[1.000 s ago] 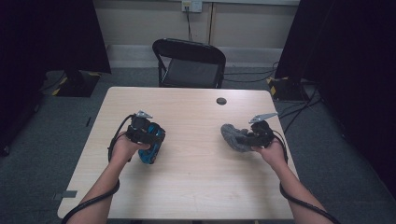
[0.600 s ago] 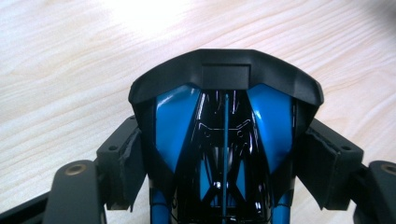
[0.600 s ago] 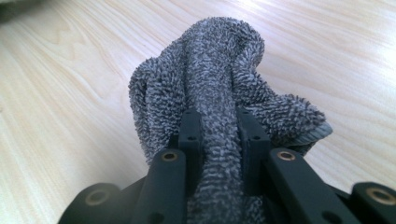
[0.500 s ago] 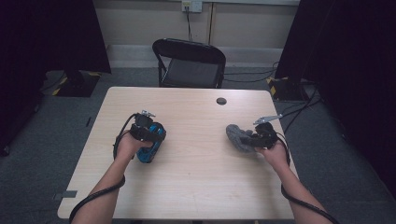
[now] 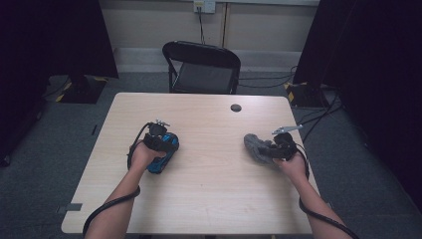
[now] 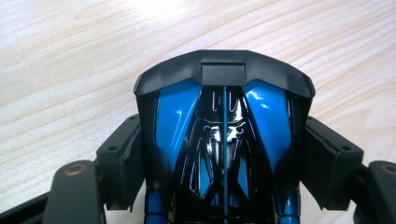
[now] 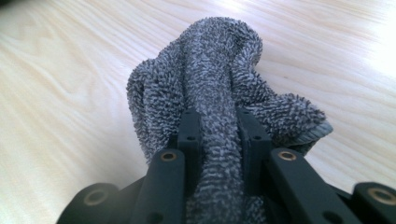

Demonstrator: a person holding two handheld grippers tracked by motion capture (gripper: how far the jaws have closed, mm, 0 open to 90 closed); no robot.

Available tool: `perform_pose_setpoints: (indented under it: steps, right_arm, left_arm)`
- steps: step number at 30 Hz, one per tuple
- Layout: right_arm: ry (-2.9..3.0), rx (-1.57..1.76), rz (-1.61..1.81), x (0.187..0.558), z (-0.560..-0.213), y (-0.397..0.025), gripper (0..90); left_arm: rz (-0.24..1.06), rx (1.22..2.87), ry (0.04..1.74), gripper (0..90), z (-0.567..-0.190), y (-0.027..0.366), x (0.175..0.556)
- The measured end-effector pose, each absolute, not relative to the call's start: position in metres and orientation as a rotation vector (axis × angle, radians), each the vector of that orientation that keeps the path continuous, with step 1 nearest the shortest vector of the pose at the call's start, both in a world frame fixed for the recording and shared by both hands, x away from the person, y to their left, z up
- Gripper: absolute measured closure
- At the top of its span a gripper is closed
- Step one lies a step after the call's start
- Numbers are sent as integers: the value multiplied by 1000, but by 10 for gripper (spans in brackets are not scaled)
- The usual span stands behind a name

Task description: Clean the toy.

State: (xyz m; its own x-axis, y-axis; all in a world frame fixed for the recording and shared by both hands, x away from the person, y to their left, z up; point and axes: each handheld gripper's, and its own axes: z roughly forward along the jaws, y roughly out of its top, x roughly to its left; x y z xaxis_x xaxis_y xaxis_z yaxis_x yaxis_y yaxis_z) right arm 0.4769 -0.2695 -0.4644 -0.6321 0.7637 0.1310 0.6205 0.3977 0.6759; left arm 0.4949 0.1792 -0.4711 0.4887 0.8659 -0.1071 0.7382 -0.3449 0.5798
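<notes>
While both my hands rest on table (image 5: 214,199), left gripper (image 5: 158,142) clamps blue-and-black toy car (image 6: 224,140), jaws pressed against its two sides, car toward left edge. Right gripper (image 5: 278,148) pinches fold of grey terry cloth (image 7: 210,107), jaws narrow on it, cloth bunched on surface near right edge. Car and cloth well apart.

A glossy blue-and-black plastic gadget with a matte black curved front edge (image 6: 224,135) lies flat on the pale wooden table (image 5: 214,199), left of centre, clamped between my jaws. A crumpled grey terry cloth (image 7: 219,93) bunches, pinched, at the right.
</notes>
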Motion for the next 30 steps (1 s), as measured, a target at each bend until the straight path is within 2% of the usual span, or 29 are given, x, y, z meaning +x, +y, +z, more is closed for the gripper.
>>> perform_pose_setpoints:
  steps: [15,25,30]
  right_arm:
    - [2447,1248,1050,481,-475,-267,726]
    - [2443,1235,1016,480,-474,-264,654]
    - [2432,1229,1009,480,-474,-263,584]
  left_arm:
    - [290,2197,1312,252,-483,175,499]
    - [312,2215,1269,248,-486,173,496]
    - [318,2223,1258,245,-486,172,495]
